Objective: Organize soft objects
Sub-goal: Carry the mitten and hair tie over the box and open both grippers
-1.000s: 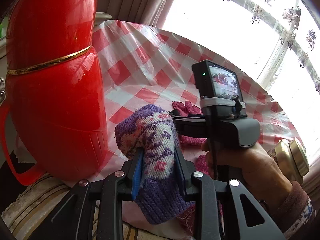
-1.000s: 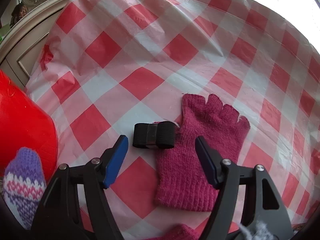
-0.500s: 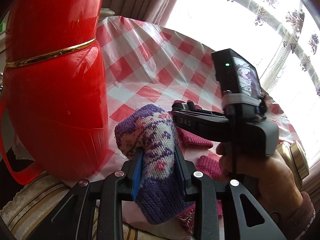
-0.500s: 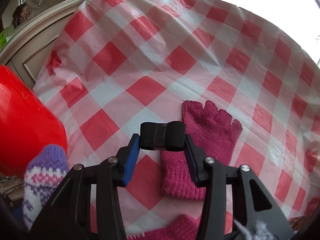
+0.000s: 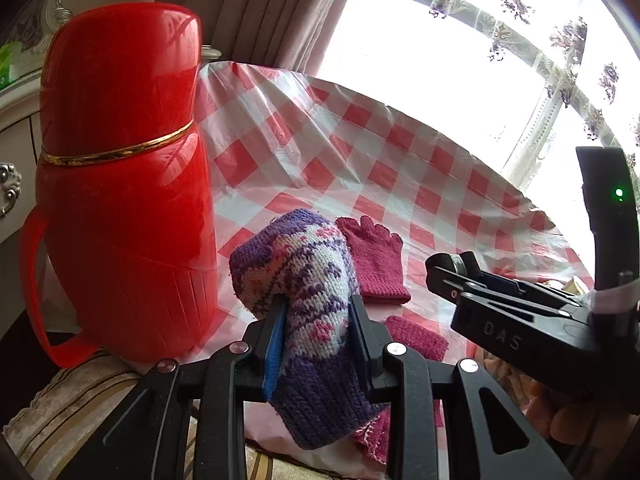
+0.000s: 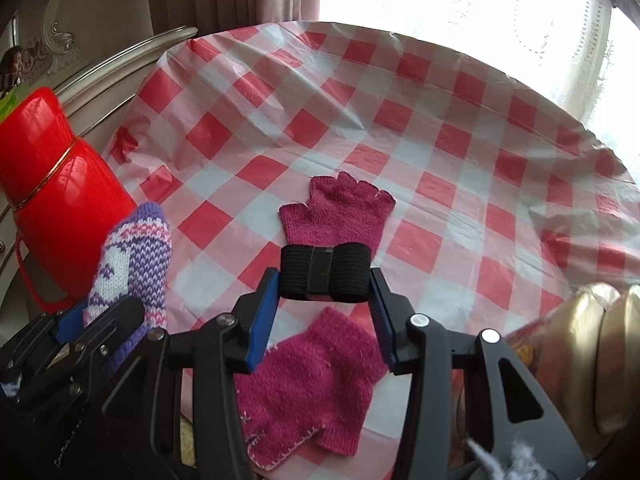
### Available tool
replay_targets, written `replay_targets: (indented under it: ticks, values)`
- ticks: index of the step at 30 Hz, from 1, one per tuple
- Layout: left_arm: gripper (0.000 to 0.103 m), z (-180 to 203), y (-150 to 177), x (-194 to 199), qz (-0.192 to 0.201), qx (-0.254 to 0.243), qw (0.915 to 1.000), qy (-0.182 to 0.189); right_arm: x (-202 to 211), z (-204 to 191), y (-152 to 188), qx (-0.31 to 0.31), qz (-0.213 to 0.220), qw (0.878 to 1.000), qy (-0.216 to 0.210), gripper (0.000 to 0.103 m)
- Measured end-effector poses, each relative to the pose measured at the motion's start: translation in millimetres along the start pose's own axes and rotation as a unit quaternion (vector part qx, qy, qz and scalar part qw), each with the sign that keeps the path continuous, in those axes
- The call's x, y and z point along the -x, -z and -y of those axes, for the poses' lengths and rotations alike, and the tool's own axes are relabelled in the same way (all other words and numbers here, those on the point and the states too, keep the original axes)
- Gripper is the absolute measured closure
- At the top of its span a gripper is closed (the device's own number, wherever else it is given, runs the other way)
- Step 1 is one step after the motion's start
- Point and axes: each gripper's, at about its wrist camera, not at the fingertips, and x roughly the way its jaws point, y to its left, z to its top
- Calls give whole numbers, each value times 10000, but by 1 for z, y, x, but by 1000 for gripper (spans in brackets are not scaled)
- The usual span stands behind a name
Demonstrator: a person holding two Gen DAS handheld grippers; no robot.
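Black band (image 6: 324,276): ribbed elastic roll with a taped middle, clamped between the right gripper (image 6: 325,312) pads and held above the cloth, over the gap between two magenta gloves. Far glove (image 6: 338,210) lies flat beyond the band, near glove (image 6: 312,380) below it. Left of the band, the left gripper (image 5: 316,340) is closed on a purple-white mitten (image 5: 304,280). Red flask (image 6: 52,188) stands further left. Surface is a red-checked cloth (image 6: 440,140), wrinkled. Bright window behind, probably lace-curtained.

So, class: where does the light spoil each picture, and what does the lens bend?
Left wrist view: the window is blown out white, and glare streaks the red flask. Right wrist view: the window also washes out, and the checked tablecloth edge bows into a curve.
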Motion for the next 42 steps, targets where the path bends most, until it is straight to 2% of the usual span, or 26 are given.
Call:
replay_targets:
  ticks: [6,12,16,20,25,31,34,39,41,42]
  values:
    - [72,18,5,21,4,-246,9991,345,49,10,28,-235,144,9993,252,55]
    - [72,45,16,40,-105,-528,9951,825,101,38,69,-687,268,9963,445,55]
    - [72,69,27,52,-261,-787,9892,1205,137,63,103,-1050,359,9918,630,55]
    - [72,101,42,65,-420,-1127,9783,1686,172,96,141,-1419,409,9844,956,55]
    - [71,150,65,81,-618,-1629,9568,2328,213,141,193,-1964,350,9692,1446,54]
    - [70,214,103,103,-884,-2289,9221,2991,254,183,247,-2573,293,9451,1994,54]
    - [70,242,123,110,-1062,-2579,9038,3245,270,198,266,-2755,298,9349,2217,54]
    - [70,275,152,119,-1315,-2903,8783,3563,291,213,296,-3018,272,9189,2527,54]
    - [65,286,162,122,-1439,-3060,8642,3725,297,217,304,-3106,260,9123,2656,53]
    - [59,292,169,123,-1533,-3178,8544,3814,299,220,308,-3154,234,9088,2722,53]
